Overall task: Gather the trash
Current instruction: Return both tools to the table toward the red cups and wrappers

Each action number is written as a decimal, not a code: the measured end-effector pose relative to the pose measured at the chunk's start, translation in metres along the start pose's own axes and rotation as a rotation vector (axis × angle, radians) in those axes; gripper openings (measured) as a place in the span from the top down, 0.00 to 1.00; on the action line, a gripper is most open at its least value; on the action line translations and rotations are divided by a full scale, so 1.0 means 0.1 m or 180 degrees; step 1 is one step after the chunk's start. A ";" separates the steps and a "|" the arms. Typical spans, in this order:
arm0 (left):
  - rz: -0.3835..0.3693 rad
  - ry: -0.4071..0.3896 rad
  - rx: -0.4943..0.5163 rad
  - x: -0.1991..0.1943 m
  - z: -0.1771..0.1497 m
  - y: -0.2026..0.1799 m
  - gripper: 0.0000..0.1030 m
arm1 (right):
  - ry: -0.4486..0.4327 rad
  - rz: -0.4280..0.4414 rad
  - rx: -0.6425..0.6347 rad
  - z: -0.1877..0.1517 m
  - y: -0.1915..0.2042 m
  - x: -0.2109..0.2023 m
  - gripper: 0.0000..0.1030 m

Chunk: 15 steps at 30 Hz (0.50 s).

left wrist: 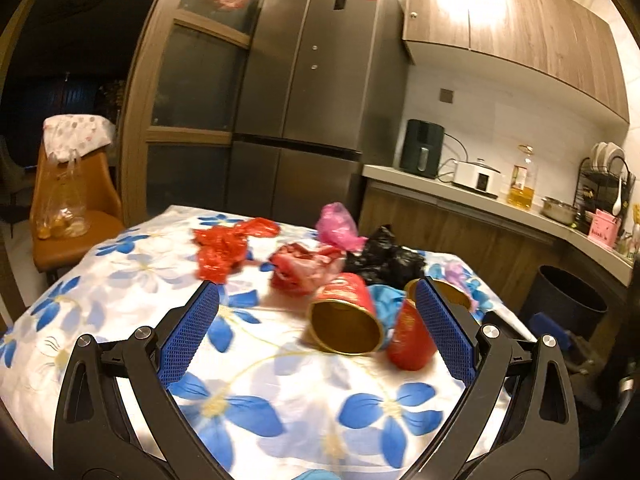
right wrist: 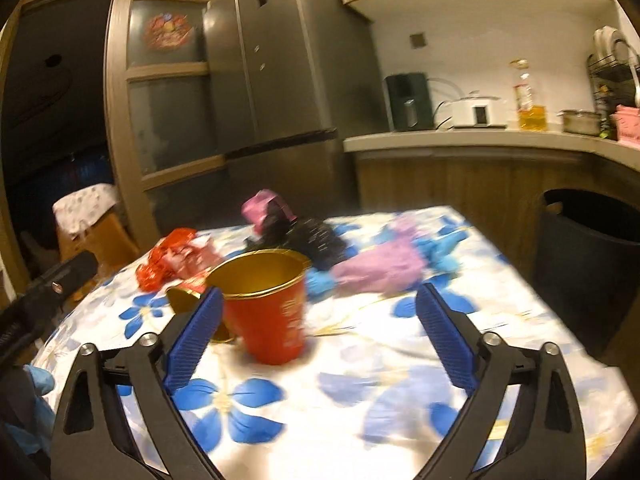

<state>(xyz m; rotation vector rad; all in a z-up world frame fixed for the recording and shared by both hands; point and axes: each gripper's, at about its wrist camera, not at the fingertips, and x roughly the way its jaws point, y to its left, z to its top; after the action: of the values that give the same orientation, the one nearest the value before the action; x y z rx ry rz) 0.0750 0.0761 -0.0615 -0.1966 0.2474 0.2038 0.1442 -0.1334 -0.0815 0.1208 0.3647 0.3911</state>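
Tablecloth edge (right wrist: 560, 304) beside bin (right wrist: 592, 264)

Left gripper (left wrist: 316, 296) fingers spread wide, empty; right gripper (right wrist: 320, 300) likewise, tilted slightly downward.

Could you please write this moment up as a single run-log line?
phase: approach | left gripper: open, empty | right gripper: open, empty | nearest: upright red gold-lined paper cup | on floral tablecloth | dark round bin: beside table
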 end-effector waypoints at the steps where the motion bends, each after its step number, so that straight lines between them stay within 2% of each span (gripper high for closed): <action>1: 0.0014 0.0001 -0.0007 0.01 0.01 0.01 0.06 | 0.0017 0.0040 0.0004 -0.01 0.04 0.06 0.06; 9: 0.0075 0.0045 -0.0056 0.20 0.09 0.22 0.06 | 0.0148 0.0041 -0.0078 0.04 0.31 0.44 0.05; 15: 0.0097 0.0061 -0.0100 0.35 0.15 0.32 0.06 | 0.0216 0.0024 -0.0070 0.06 0.32 0.58 0.05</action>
<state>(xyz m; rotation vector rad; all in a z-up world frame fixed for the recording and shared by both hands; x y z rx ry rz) 0.1042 0.1166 -0.0620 -0.2262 0.2666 0.2363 0.1850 -0.0821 -0.0886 0.0875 0.4268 0.4072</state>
